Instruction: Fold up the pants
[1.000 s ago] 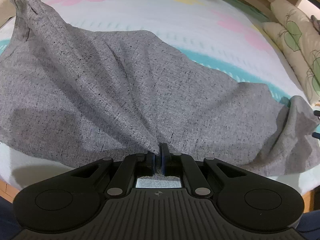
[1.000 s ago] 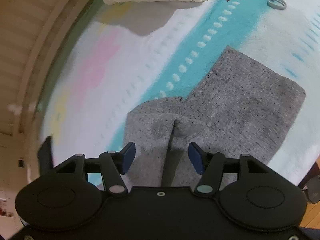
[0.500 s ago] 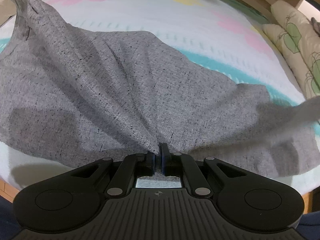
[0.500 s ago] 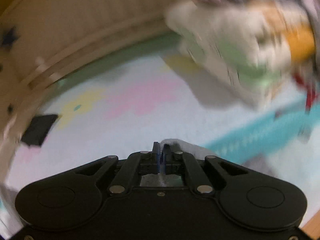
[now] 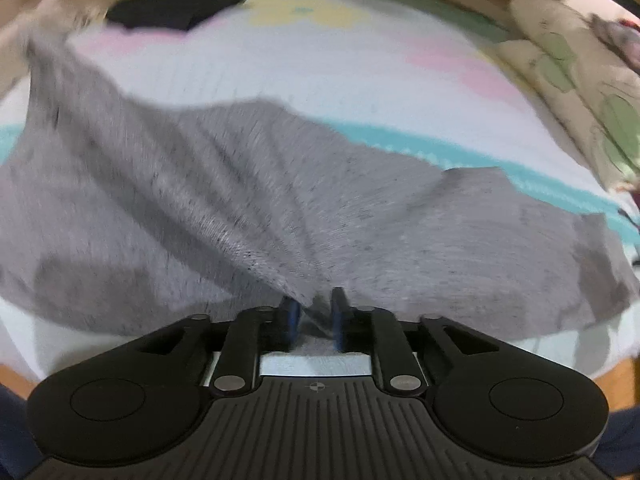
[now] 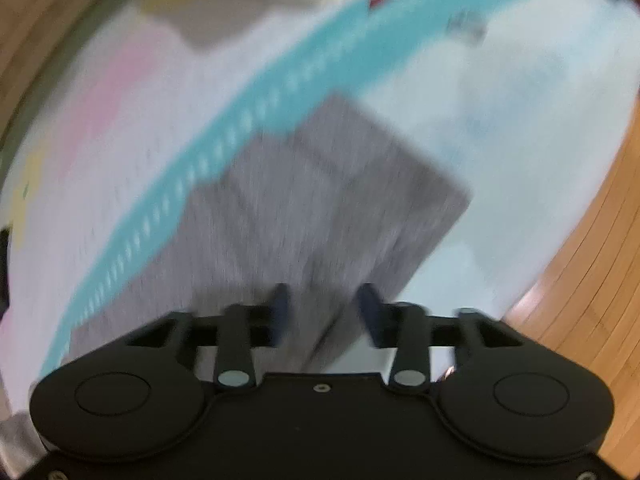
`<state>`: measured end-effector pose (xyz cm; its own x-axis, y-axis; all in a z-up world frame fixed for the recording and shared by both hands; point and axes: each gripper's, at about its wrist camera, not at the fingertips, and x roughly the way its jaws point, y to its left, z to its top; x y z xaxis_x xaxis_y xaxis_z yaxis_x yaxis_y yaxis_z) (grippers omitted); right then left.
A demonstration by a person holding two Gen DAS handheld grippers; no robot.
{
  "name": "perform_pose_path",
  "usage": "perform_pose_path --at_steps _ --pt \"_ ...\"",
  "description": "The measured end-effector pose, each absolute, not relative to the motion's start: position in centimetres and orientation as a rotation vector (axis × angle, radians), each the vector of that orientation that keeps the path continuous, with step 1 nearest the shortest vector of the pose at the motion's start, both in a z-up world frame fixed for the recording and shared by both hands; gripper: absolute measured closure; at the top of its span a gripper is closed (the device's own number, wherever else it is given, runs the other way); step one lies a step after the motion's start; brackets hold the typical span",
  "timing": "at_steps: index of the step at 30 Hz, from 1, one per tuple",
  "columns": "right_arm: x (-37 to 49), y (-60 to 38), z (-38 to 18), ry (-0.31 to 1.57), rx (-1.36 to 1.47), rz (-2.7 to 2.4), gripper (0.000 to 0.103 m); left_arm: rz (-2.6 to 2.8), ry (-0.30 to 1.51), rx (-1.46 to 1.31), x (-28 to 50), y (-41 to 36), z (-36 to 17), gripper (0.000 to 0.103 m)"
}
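The grey speckled pants (image 5: 248, 200) lie spread and rumpled across the bed, with folds running to my left gripper (image 5: 314, 312). Its blue-padded jaws stand slightly apart, with a bunch of the grey cloth still between them. In the blurred right wrist view the pants (image 6: 320, 208) lie as a flat grey rectangle with a folded layer on top, beside the teal stripe. My right gripper (image 6: 324, 312) is open and empty just above the near end of the cloth.
The bed sheet (image 5: 320, 68) is white with pink, yellow and teal patterns. A black folded garment (image 5: 168, 10) lies at the far left. Floral pillows (image 5: 580, 80) line the right side. Wooden floor (image 6: 592, 260) shows past the bed edge on the right.
My left gripper's jaws have parted from shut on the cloth. My right gripper has let go of the pants corner, opened, and swung back over the flat cloth.
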<state>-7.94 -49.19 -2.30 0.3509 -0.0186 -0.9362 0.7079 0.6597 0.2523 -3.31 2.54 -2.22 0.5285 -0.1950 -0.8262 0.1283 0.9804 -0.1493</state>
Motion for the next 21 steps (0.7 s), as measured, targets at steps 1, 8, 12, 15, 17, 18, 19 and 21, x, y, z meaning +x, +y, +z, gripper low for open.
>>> perform_pose_path --at_steps 1,8,12,15,17,18,19,21 --pt "-7.9 -49.3 -1.5 1.091 0.7 -0.545 0.046 -0.211 0.964 -0.045 -3.6 2.1 -1.5 0.084" --pt "-2.9 -49.0 -0.9 1.032 0.483 -0.513 0.044 -0.275 0.876 0.057 -2.7 -1.8 1.0 0.074" --pt "-1.1 -48.3 -1.7 1.068 0.364 -0.452 0.042 -0.312 0.875 0.048 -3.3 -2.7 1.9 0.073" --pt "-0.4 -48.3 -1.9 1.077 0.302 -0.428 0.03 -0.358 0.982 0.015 -3.8 -2.7 0.6 0.073" --pt "-0.5 -48.5 -1.8 1.07 0.305 -0.399 0.03 -0.381 1.015 0.002 -3.9 -2.5 0.3 0.073" --pt "-0.4 -48.7 -2.0 1.07 0.312 -0.387 0.03 -0.389 1.01 0.008 -3.8 -2.5 0.5 0.073" --pt "-0.4 -48.9 -2.1 1.074 0.32 -0.375 0.03 -0.389 0.994 0.019 -3.5 -2.4 0.8 0.073" --pt "-0.4 -49.3 -2.4 1.09 0.327 -0.362 0.03 -0.374 0.945 0.035 -2.8 -2.6 1.3 0.073"
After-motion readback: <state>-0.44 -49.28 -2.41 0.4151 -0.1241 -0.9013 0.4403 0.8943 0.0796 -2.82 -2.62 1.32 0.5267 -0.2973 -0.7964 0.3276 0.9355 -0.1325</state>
